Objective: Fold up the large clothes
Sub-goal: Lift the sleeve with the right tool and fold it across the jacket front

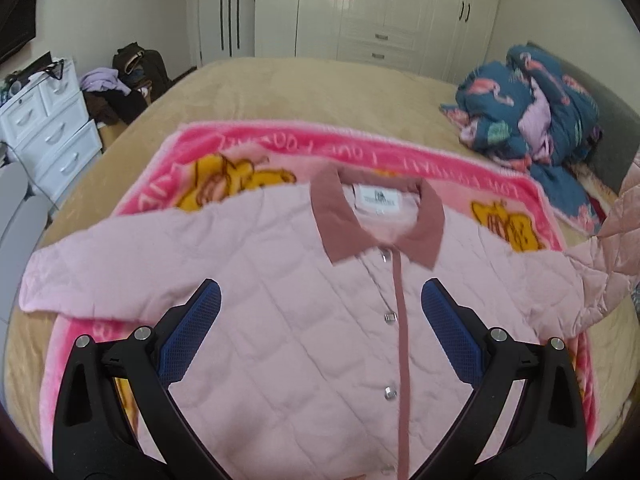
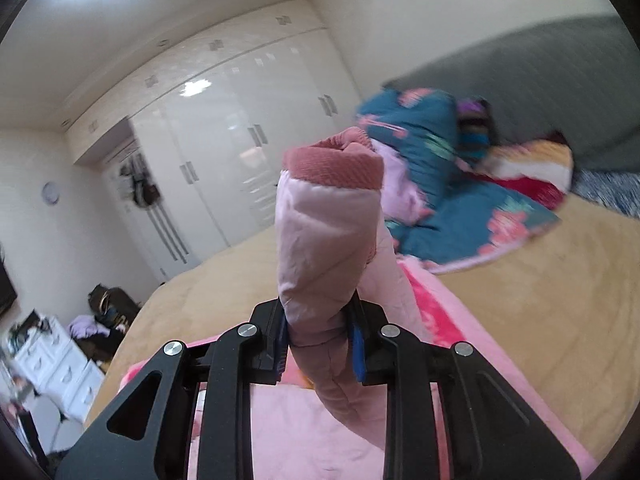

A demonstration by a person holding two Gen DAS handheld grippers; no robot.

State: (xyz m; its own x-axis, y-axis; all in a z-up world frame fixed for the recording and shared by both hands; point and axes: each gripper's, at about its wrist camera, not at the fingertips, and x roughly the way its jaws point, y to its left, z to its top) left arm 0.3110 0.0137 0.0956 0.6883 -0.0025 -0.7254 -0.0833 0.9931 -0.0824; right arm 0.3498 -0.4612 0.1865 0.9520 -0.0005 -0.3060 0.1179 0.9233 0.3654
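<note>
Bedroom: your jacket lies front-up and buttoned on a pink blanket spread over the tan bed, wardrobes behind.
Left gripper: your fingers stand wide apart over the chest, holding nothing.
Right gripper: your fingers are clamped on the sleeve just below its ribbed cuff, lifted off the bed.
Handling: quilted and padded, so likely light, soft and springy; folds may puff back.
Hold: pinch seams, cuff or hem, where layers are firm.

place: home bedroom | evidence: bed, white wardrobe, drawer chest, quilt
</note>
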